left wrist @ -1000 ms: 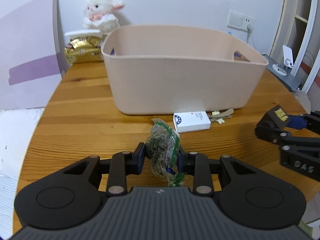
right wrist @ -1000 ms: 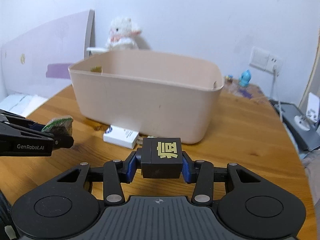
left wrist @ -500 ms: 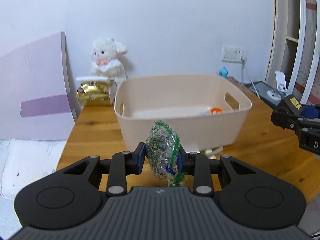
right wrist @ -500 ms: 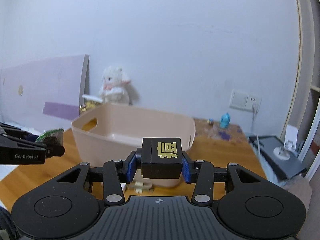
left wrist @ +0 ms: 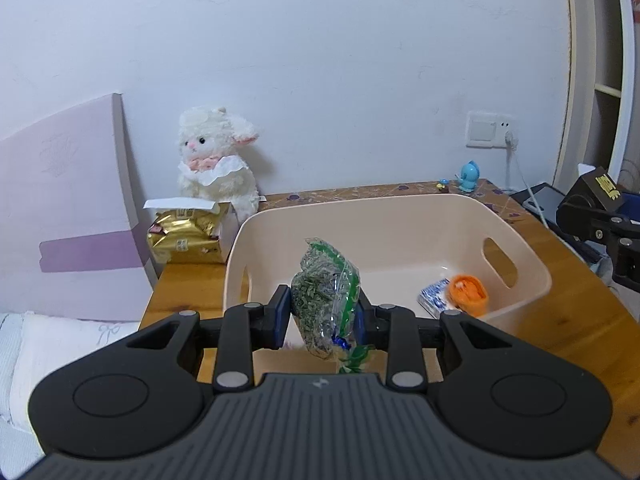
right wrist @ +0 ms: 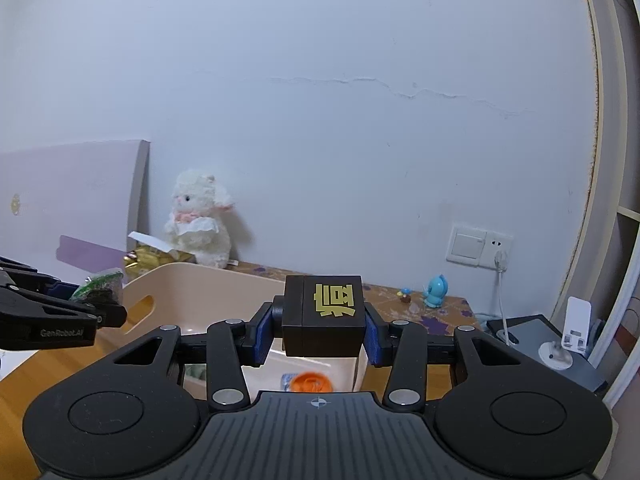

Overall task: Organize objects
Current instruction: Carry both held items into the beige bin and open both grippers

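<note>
Left wrist view, left to right. A lilac board [left wrist: 72, 208] leaned at the left edge of the frame. A white plush lamb [left wrist: 216, 160] sat against the wall, left of centre, with a gold foil packet [left wrist: 186, 238] just below it on the wooden table [left wrist: 576, 320]. At centre, the left gripper [left wrist: 322, 314] was clamped on a clear packet of dried green herbs [left wrist: 324, 296]; the packet's long axis ran near vertical, its green-edged top tilted slightly toward the upper left and its lower end hanging below the fingers. It was held in front of the near rim of a beige storage bin [left wrist: 516, 248]. Lower right inside the bin lay a blue-and-white sachet [left wrist: 434, 298] touching an orange round item [left wrist: 468, 294]. A blue figurine [left wrist: 468, 176] stood at the wall below a socket plate [left wrist: 490, 130].

Right wrist view. The right gripper [right wrist: 324, 330] at centre was closed on a black box with a gold character [right wrist: 324, 320], held upright, the printed face toward the camera, above the bin's right end; whether it was over the interior could not be told.
</note>
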### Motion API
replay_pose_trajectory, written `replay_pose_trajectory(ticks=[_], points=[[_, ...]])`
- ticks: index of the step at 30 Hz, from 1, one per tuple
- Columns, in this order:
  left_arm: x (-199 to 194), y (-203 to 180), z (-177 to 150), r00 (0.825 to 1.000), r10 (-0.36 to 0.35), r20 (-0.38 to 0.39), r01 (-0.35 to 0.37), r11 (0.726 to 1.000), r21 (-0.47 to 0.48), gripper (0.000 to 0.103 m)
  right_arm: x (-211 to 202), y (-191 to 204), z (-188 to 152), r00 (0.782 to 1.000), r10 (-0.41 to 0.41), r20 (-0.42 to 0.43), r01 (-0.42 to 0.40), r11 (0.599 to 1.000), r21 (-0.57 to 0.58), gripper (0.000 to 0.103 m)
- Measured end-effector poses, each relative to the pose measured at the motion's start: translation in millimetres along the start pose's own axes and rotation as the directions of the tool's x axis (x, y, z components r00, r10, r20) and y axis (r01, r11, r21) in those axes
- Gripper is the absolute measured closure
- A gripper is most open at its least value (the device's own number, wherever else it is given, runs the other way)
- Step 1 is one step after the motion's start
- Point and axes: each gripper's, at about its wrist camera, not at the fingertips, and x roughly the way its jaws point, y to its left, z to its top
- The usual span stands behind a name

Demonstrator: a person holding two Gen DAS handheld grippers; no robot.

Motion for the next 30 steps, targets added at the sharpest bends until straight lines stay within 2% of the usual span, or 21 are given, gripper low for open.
replay_pose_trajectory(ticks=[4,9,14,16,18,20,21,22,23,25,27,30], points=[[39.6,-4.3,7.9,0.999,0.012,-0.043,-0.011,1.0,0.011,0.07,34.2,-1.1,1.3,0.999,-0.002,-0.042,0.002,1.0,0.002,0.062],[85.7,-8.0,5.2,0.992,0.036,-0.122,-0.035,0.999,0.017,0.07,79.6,1.1,-9.4,0.991,-0.004,-0.133,0.003,1.0,-0.007,0.062],[115.0,-9.8,-5.7,0.981,0.055,-0.186,-0.048,0.998,0.038,0.069,108.9,7.6,-24.7,0.976,0.005,-0.217,-0.011,1.0,-0.024,0.062],[121.8,-8.1,-9.6,0.976,0.052,-0.212,-0.047,0.998,0.03,0.069,115.6,11.1,-29.9,0.97,0.005,-0.242,-0.014,0.999,-0.036,0.062],[124.2,-4.1,-10.6,0.973,0.033,-0.229,-0.034,0.999,0.001,0.068,117.9,12.5,-33.3,0.968,0.005,-0.251,-0.015,0.999,-0.038,0.057],[122.5,0.3,-9.7,0.972,0.019,-0.234,-0.025,0.999,-0.022,0.063,115.9,12.4,-32.8,0.971,0.003,-0.238,-0.012,0.999,-0.037,0.051],[120.4,0.9,-8.7,0.974,0.017,-0.227,-0.022,0.999,-0.024,0.056,113.5,11.6,-31.5,0.973,-0.001,-0.23,-0.008,0.999,-0.037,0.049],[115.7,1.5,-7.1,0.977,0.02,-0.212,-0.025,0.999,-0.021,0.048,109.8,11.5,-30.3,0.976,-0.005,-0.219,-0.003,0.999,-0.038,0.041],[110.6,1.0,-4.9,0.98,0.021,-0.196,-0.025,1.0,-0.016,0.045,106.4,10.7,-28.4,0.978,-0.007,-0.207,-0.001,0.999,-0.037,0.034],[99.8,-0.4,-0.7,0.984,0.027,-0.177,-0.029,1.0,-0.009,0.026,95.7,9.4,-24.6,0.984,-0.01,-0.179,0.004,0.999,-0.034,0.031],[88.8,-1.3,1.3,0.986,0.041,-0.159,-0.043,0.999,-0.008,0.022,85.2,7.7,-19.9,0.987,-0.017,-0.16,0.012,0.999,-0.035,0.028],[71.5,1.3,2.2,0.988,0.041,-0.149,-0.045,0.999,-0.024,0.021,66.9,4.4,-15.3,0.991,-0.027,-0.129,0.023,0.999,-0.032,0.023]])
